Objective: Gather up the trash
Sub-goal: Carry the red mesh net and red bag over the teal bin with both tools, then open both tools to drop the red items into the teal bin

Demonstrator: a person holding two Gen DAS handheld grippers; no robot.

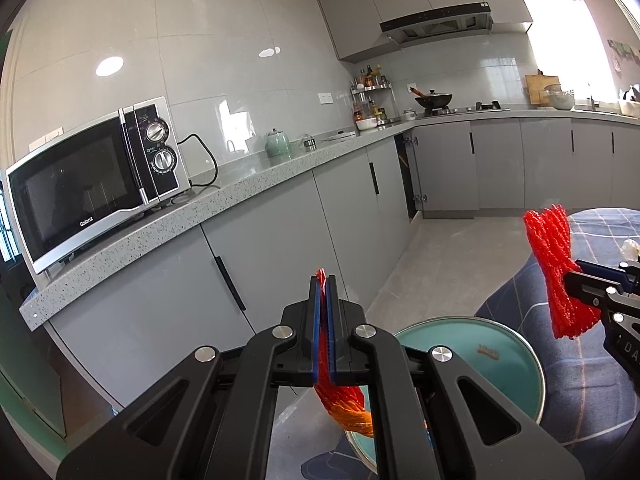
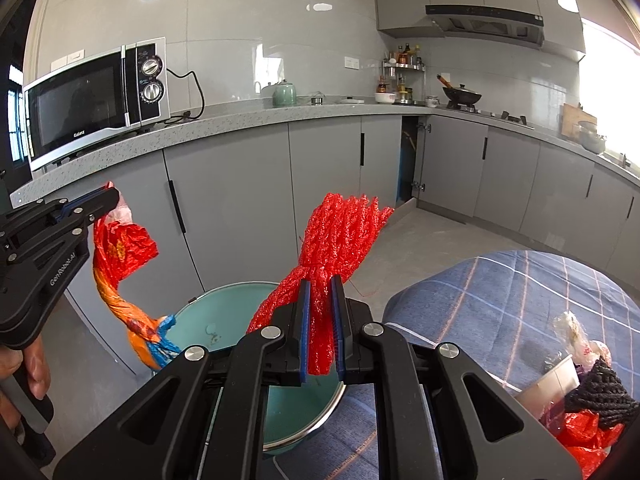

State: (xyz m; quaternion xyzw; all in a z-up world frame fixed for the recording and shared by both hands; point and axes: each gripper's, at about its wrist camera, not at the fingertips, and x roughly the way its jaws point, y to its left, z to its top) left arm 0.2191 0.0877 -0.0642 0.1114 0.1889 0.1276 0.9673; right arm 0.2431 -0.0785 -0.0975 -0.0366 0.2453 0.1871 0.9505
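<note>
Left gripper [image 1: 325, 292], in its own view, pinches a twisted red-orange plastic bag [image 1: 347, 404] over the teal bin [image 1: 516, 364], while the right wrist view shows the right gripper [image 2: 320, 292] clamping a bunched red mesh net [image 2: 340, 236] above that bin.

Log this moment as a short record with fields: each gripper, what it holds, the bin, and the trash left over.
left gripper: shut on twisted red-orange plastic bag
right gripper: shut on red mesh netting
teal bin: open, on the floor below both grippers
plaid-covered table: beside the bin
trash left: black netting and other scraps at the table's right edge
</note>
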